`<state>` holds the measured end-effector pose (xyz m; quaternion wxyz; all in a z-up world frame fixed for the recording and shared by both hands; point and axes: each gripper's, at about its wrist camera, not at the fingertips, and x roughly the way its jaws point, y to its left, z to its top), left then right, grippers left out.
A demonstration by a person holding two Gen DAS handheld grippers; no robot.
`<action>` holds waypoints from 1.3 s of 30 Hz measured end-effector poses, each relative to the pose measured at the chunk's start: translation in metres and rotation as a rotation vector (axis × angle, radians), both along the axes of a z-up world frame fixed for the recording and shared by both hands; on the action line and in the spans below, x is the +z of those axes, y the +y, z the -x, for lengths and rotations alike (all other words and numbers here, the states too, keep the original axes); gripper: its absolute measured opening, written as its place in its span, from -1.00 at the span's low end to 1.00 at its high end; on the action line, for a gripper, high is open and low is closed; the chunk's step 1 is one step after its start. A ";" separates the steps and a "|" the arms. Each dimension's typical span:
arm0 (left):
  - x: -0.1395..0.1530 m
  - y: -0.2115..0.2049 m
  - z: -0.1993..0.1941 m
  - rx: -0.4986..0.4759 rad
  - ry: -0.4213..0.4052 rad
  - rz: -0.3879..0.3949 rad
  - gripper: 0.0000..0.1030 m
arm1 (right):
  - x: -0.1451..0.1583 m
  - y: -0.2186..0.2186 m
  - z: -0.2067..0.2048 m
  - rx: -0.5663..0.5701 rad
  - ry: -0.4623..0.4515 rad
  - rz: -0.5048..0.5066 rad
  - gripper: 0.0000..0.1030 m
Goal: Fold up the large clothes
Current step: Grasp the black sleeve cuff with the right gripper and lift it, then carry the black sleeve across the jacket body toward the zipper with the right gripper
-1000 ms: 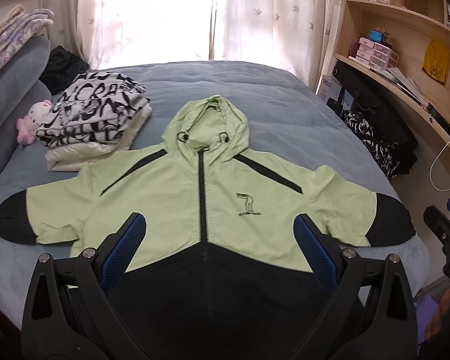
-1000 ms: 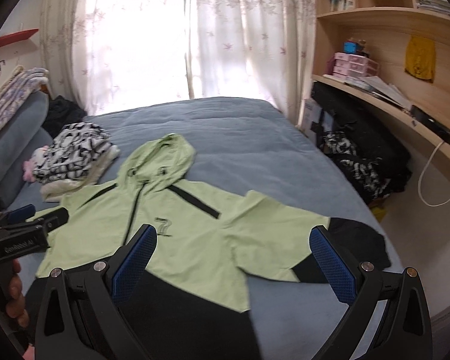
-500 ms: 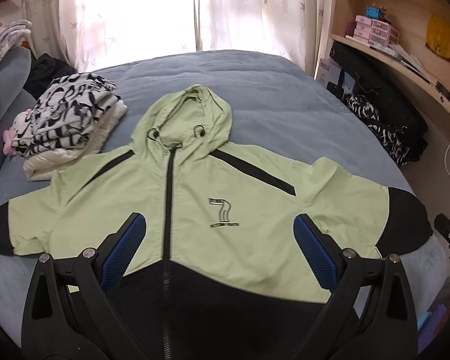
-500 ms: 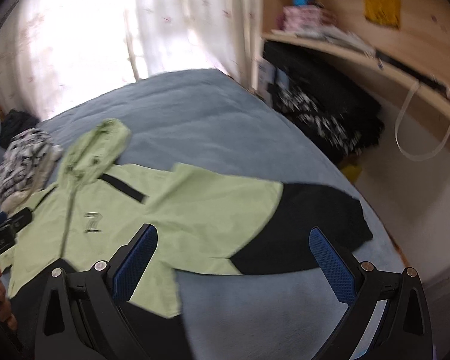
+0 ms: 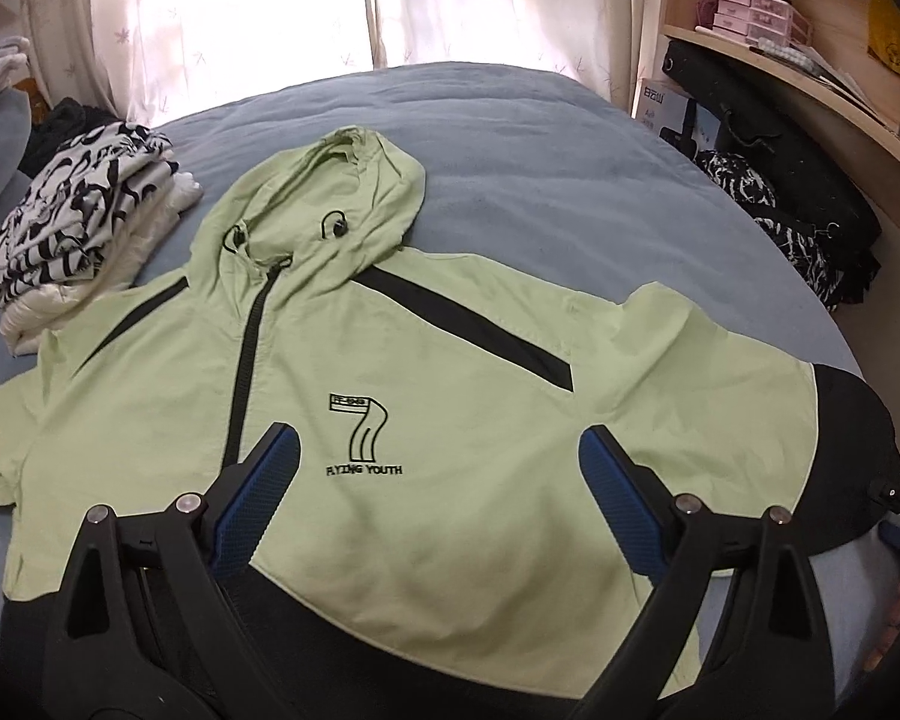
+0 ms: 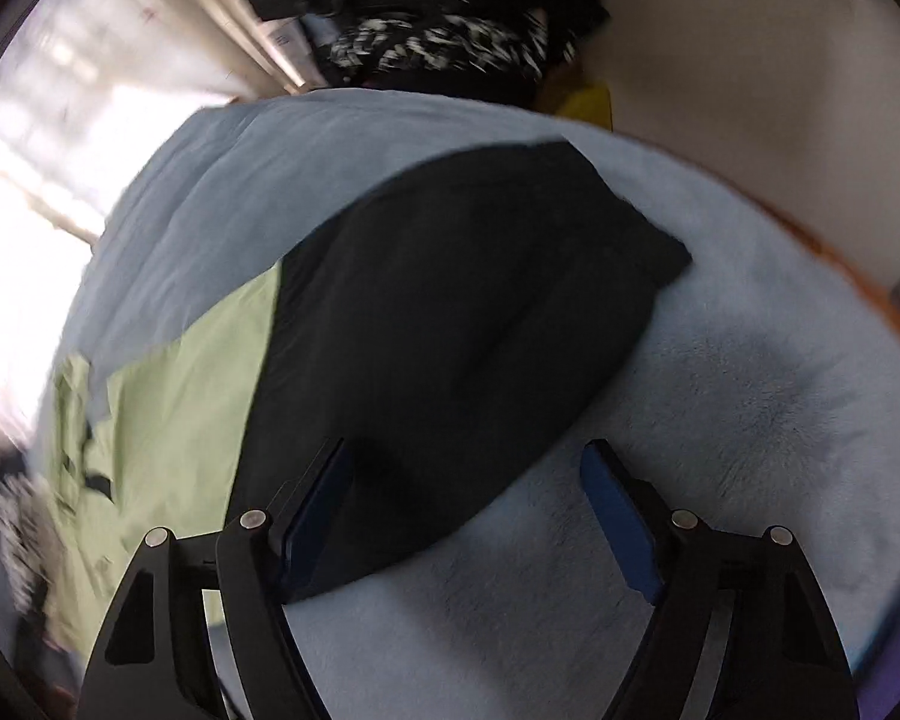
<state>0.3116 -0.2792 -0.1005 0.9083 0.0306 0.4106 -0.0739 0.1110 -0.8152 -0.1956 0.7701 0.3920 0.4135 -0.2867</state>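
The light green hooded jacket lies spread flat, front up, on the blue-grey bed, its hood toward the curtained window, its black zip closed, and a "7" with the words FLYING YOUTH printed on the chest; the hem panel is black, and so is each sleeve end. The black sleeve end on the jacket's outer side lies flat on the bed cover near the bed's edge. The left claw hangs over the chest of the jacket with its blue pads wide apart and nothing between them. The right claw points steeply down at that sleeve end; its jaws have just been closing but stand open, the lower rim of the black cloth lies in the gap, and the pads do not press on it. A folded pile of black-and-white patterned clothes sits on the bed beside the jacket's other shoulder. A wooden shelf unit stands along the bed's far side, with dark bags below it
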 end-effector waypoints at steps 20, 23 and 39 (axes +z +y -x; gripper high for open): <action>0.029 0.092 0.024 0.042 -0.018 0.070 0.81 | 0.147 0.095 -0.104 0.295 -0.440 0.278 -0.83; 0.036 0.122 0.031 0.074 -0.031 0.082 0.81 | 0.171 0.168 -0.143 0.495 -0.459 0.317 -0.83; -0.013 0.245 0.051 0.145 0.089 0.158 0.81 | 0.003 0.388 -0.163 0.962 -0.042 0.182 0.04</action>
